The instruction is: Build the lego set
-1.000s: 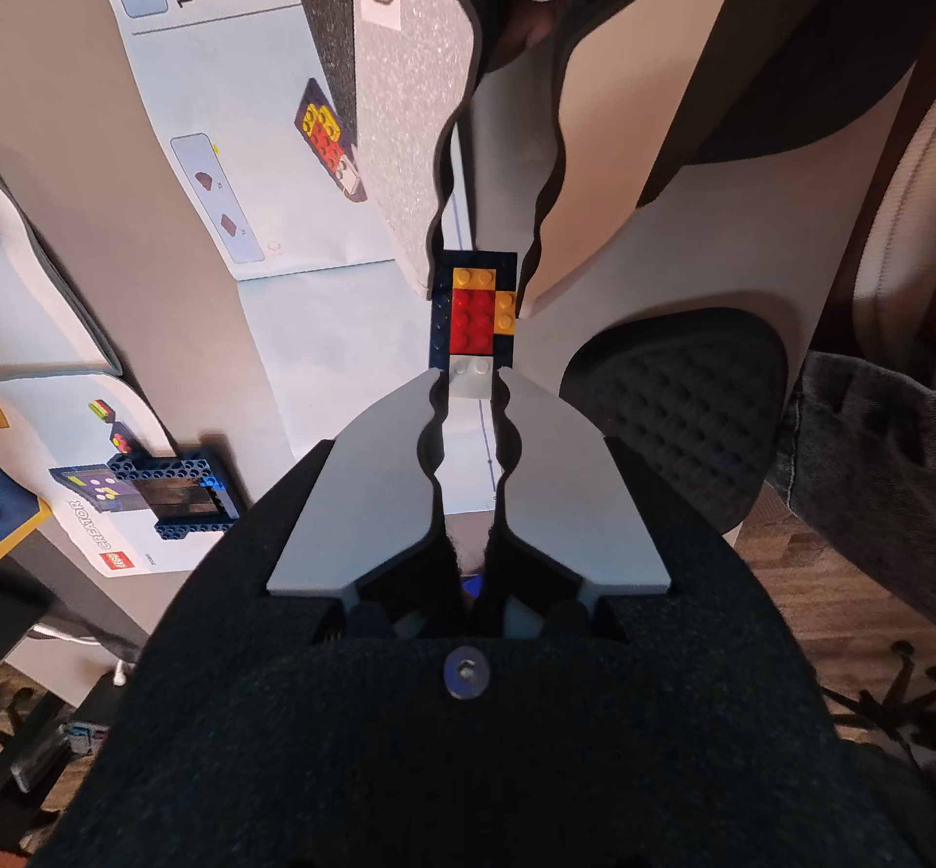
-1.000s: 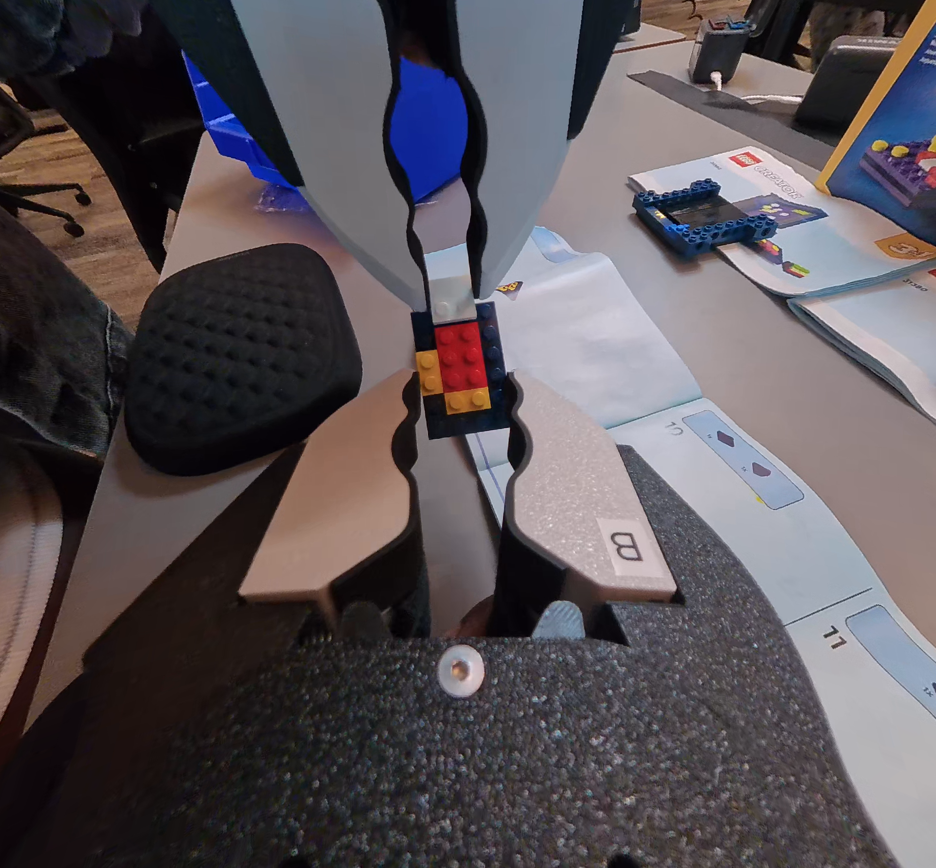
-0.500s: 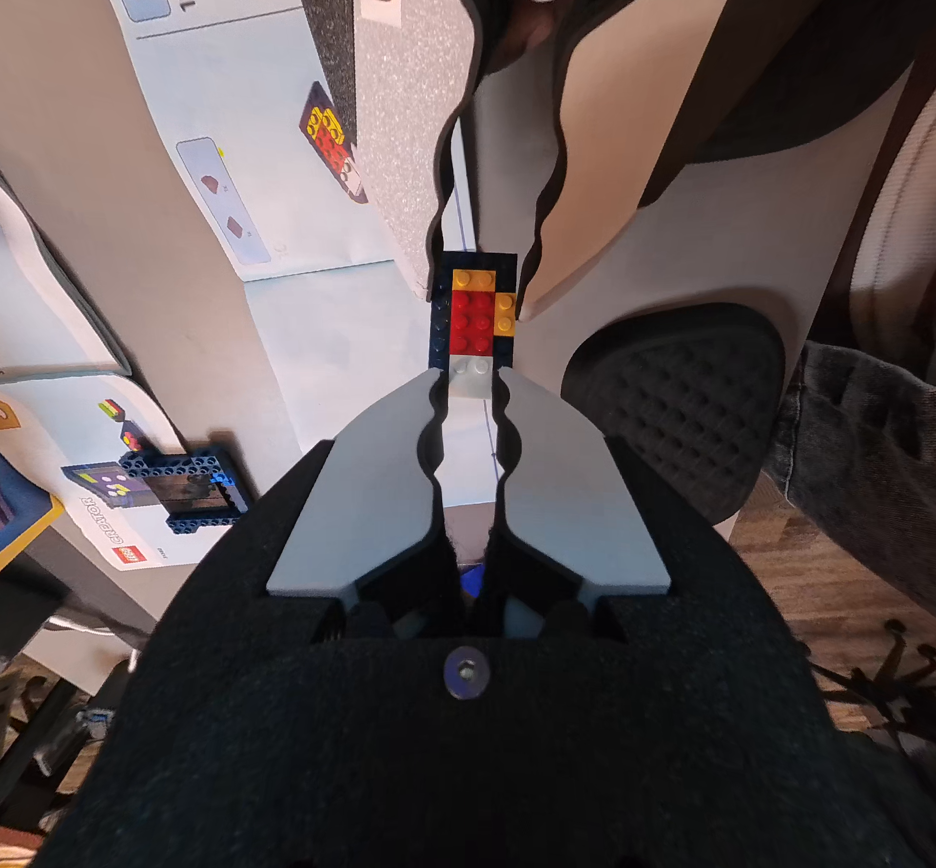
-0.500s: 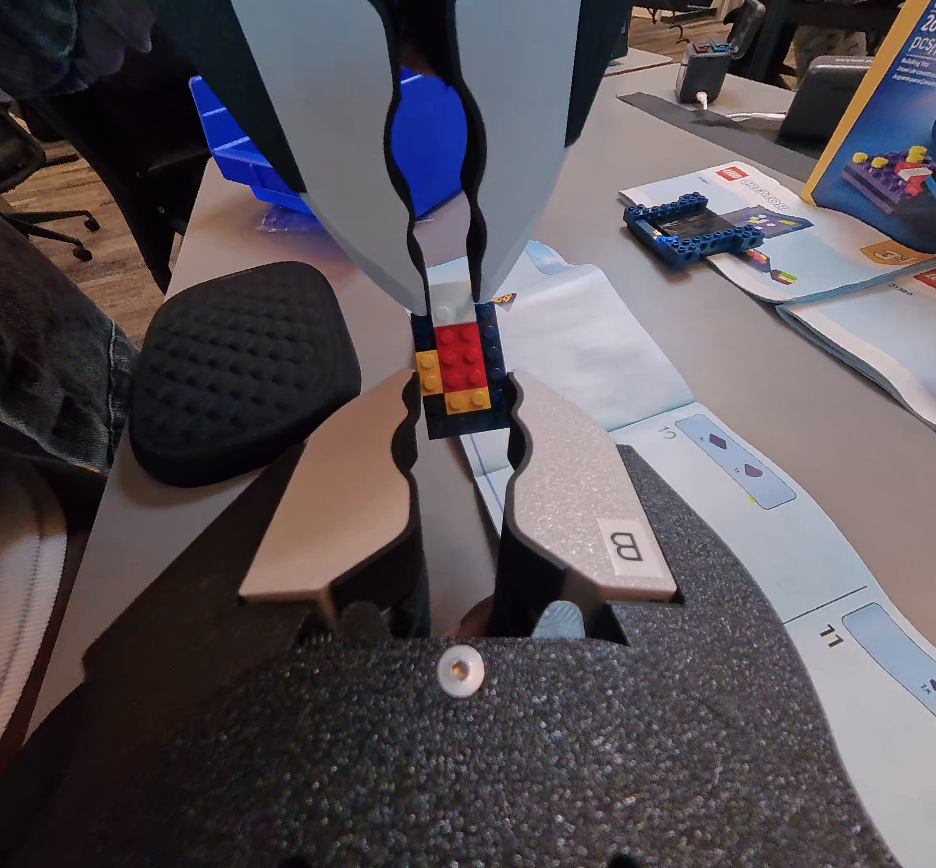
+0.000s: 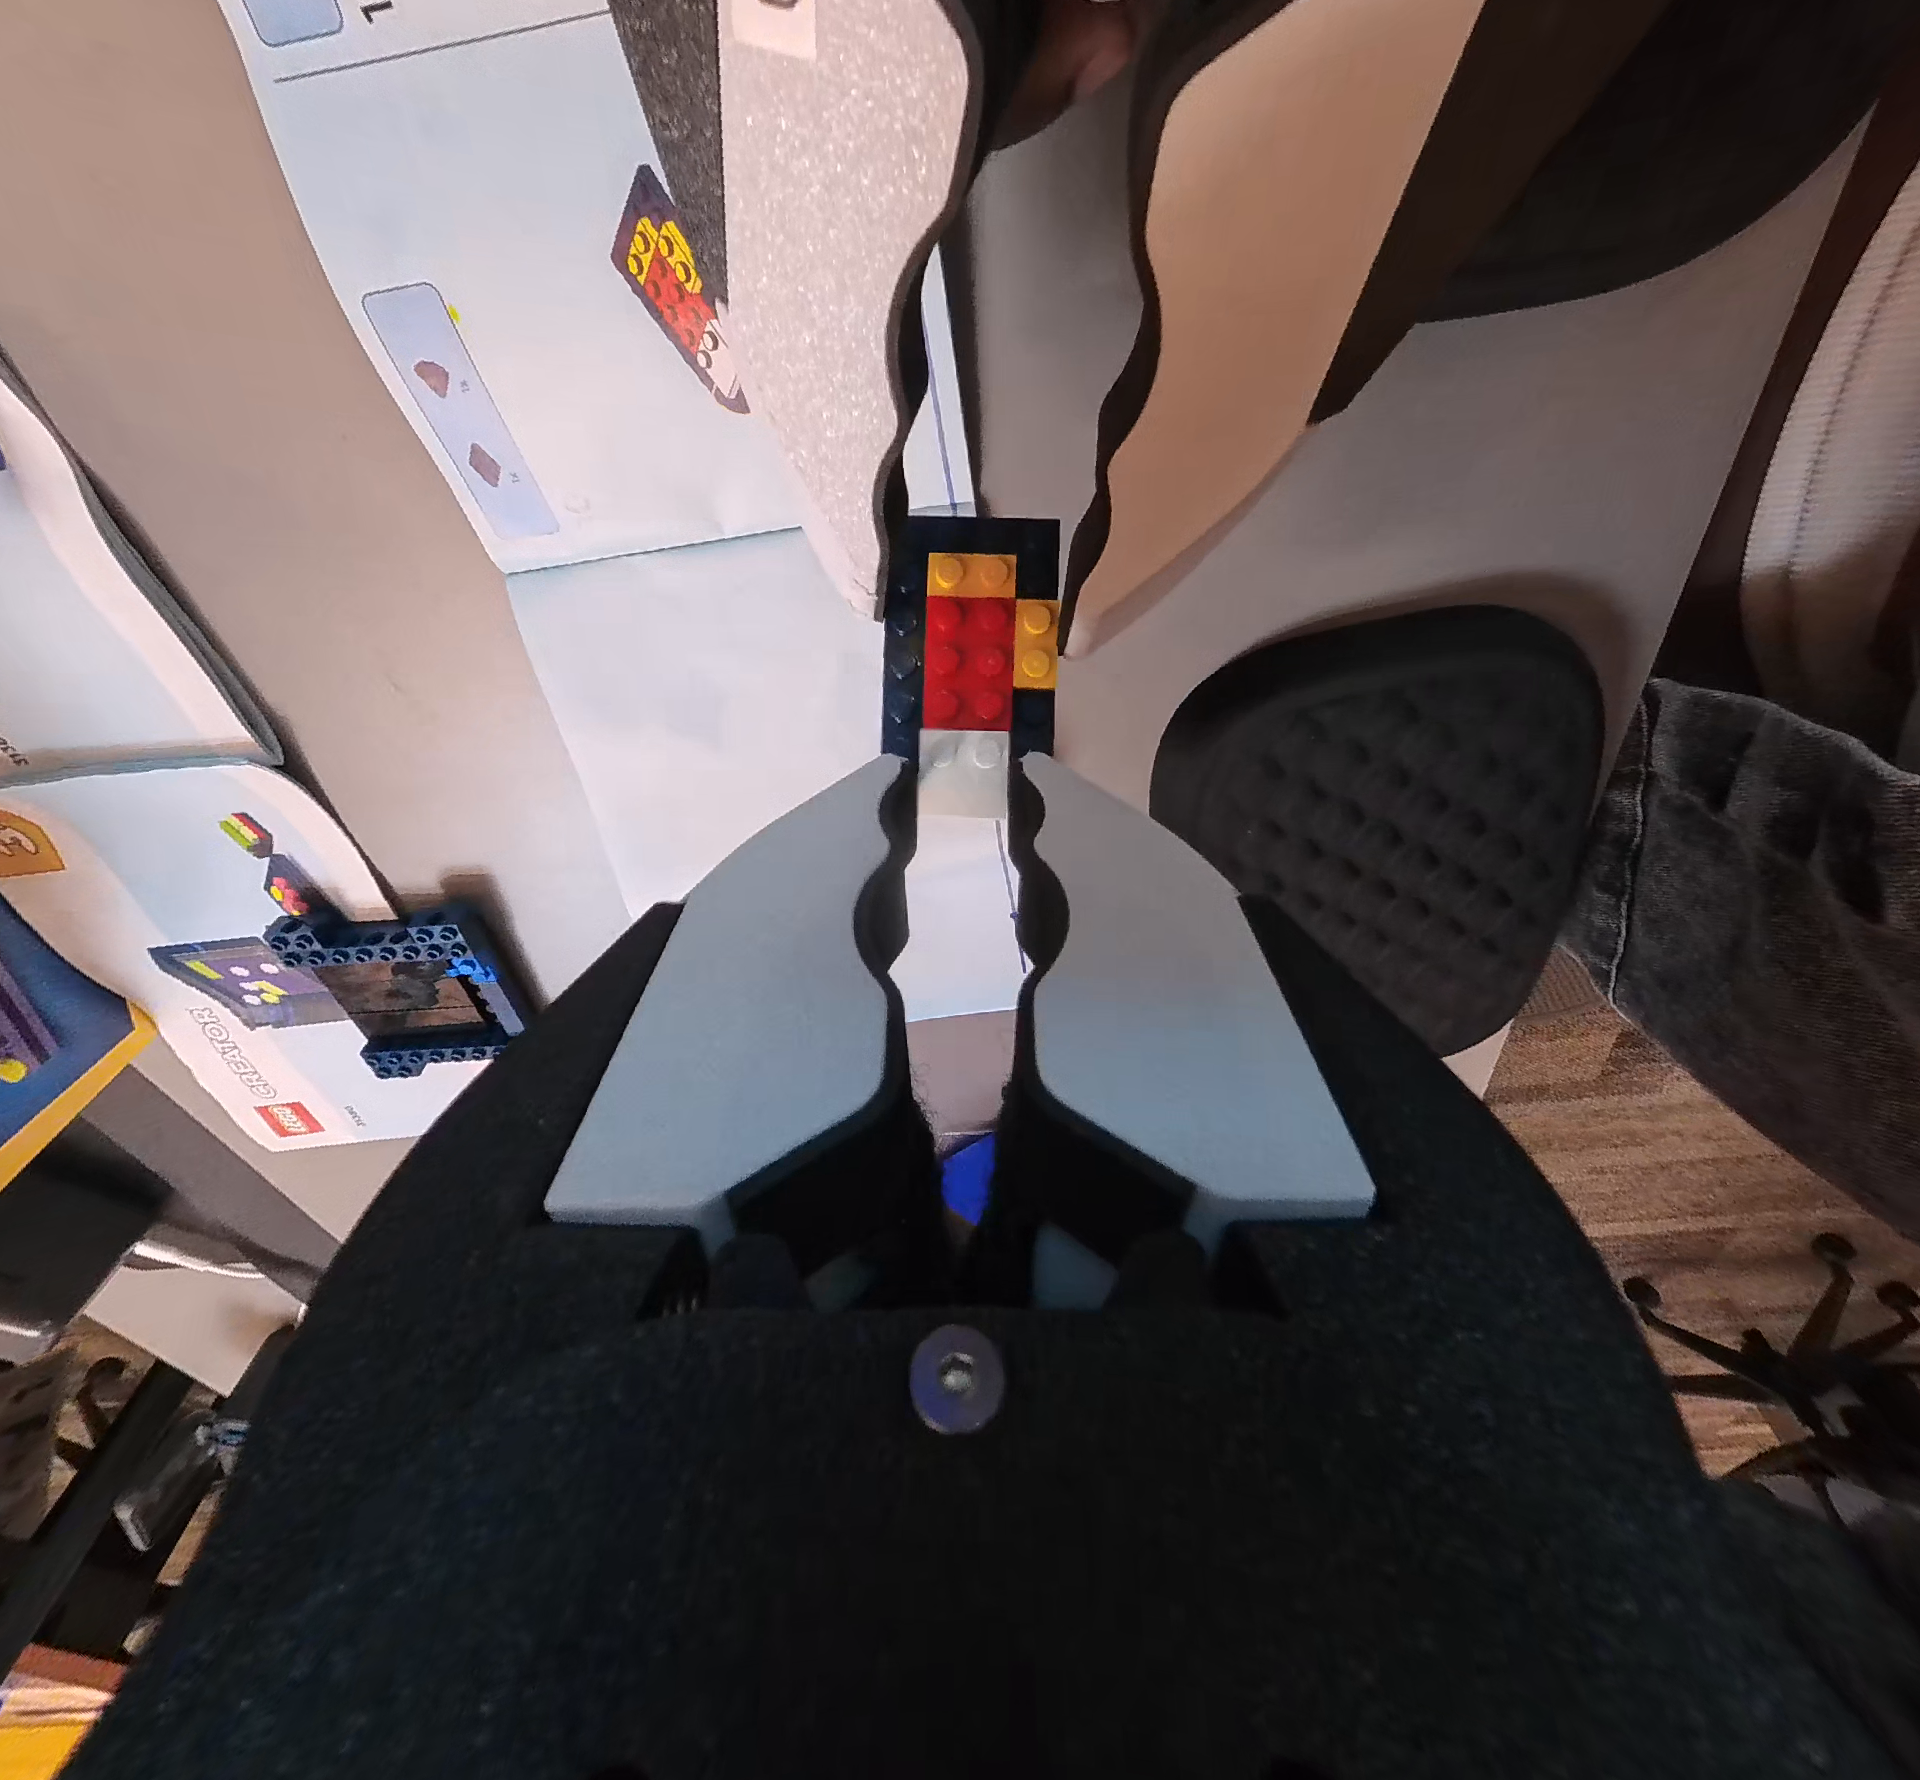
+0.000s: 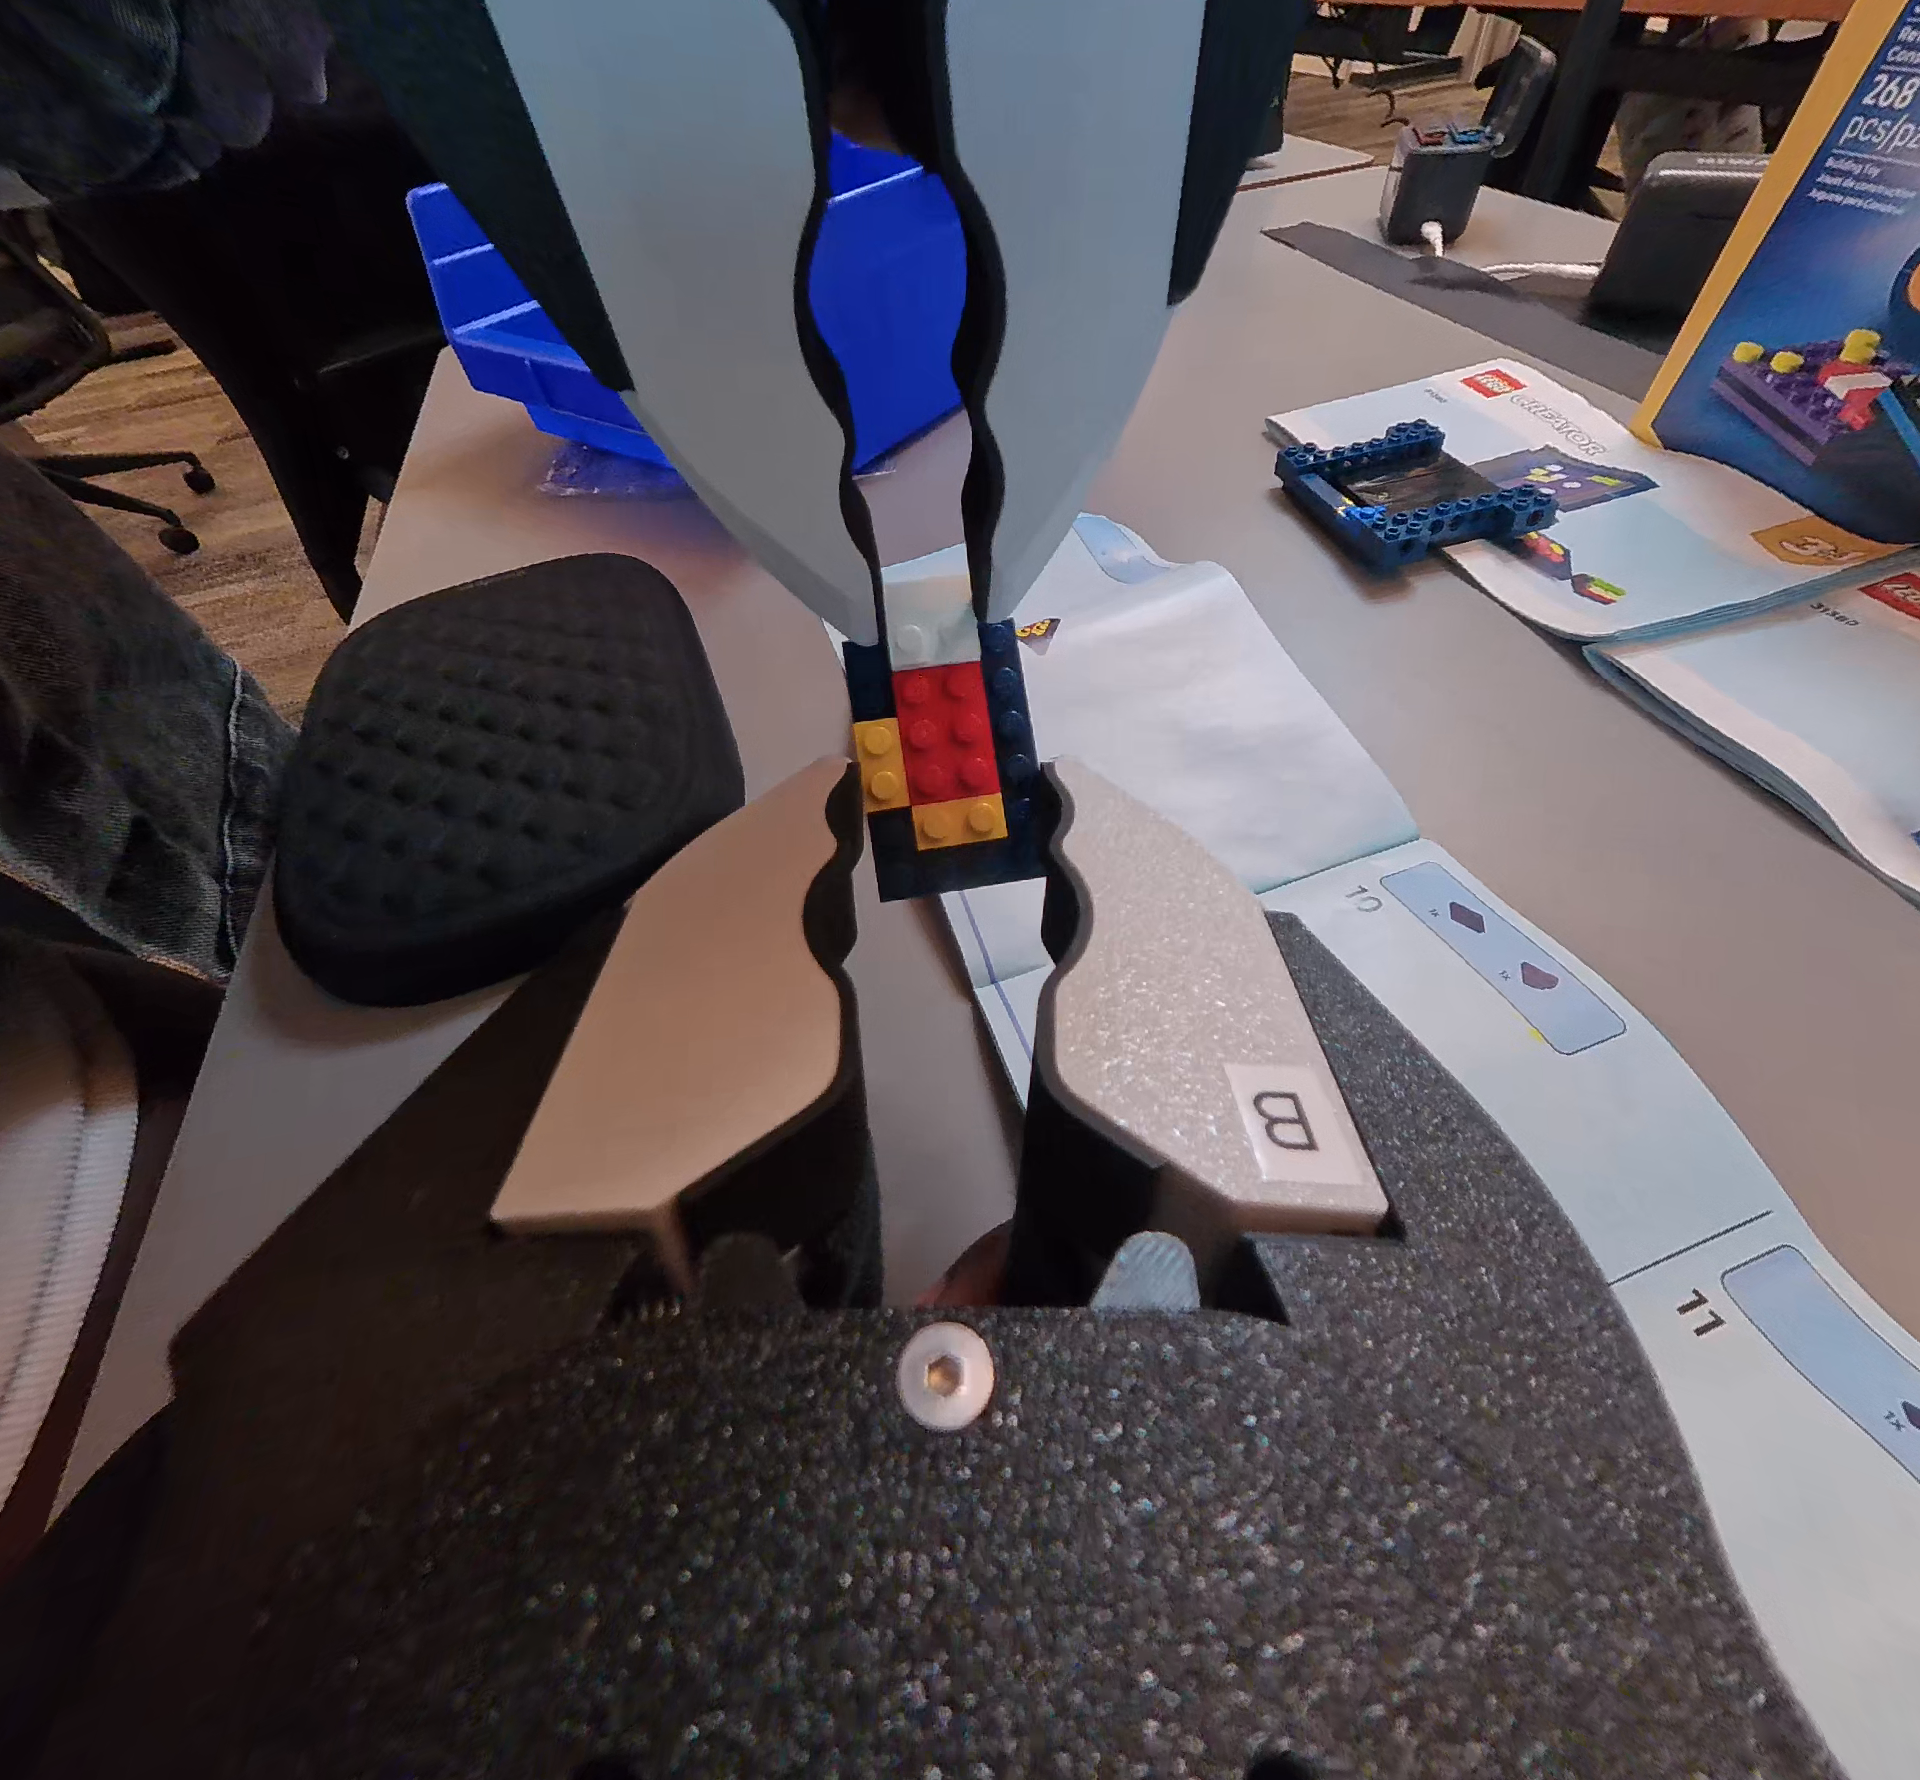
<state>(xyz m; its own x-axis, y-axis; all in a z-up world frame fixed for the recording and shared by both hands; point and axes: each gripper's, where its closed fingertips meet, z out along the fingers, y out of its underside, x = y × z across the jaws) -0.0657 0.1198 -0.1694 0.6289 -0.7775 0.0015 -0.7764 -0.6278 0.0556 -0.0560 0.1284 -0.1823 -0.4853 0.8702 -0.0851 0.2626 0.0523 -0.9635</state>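
A dark blue plate [image 6: 1016, 722] carries a red brick [image 6: 943, 728], two yellow bricks [image 6: 961, 818] and a white brick [image 6: 923, 641] at its far end. It is held just above the open instruction booklet [image 6: 1195, 722]. My right gripper [image 6: 945, 780] is shut on the plate's long edges at the near end. My left gripper [image 6: 928, 624] comes in from the opposite side and is shut on the white brick. In the left wrist view, my left gripper [image 5: 961, 780] has both pads on the sides of the white brick [image 5: 964, 785]. The right gripper [image 5: 971, 618] clamps the plate [image 5: 902, 665] beyond it.
A black dimpled pad [image 6: 499, 774] lies left of the plate on the grey table [image 6: 1507, 795]. A blue brick frame [image 6: 1413, 504] sits on a second booklet at the right, beside a set box [image 6: 1818, 276]. A blue bin [image 6: 894, 276] stands behind. Both grippers' tips are close together, under 4 cm apart.
Both grasps are unchanged. The two grippers and the plate have shifted slightly together against the table, and the background has slid a little in both views.
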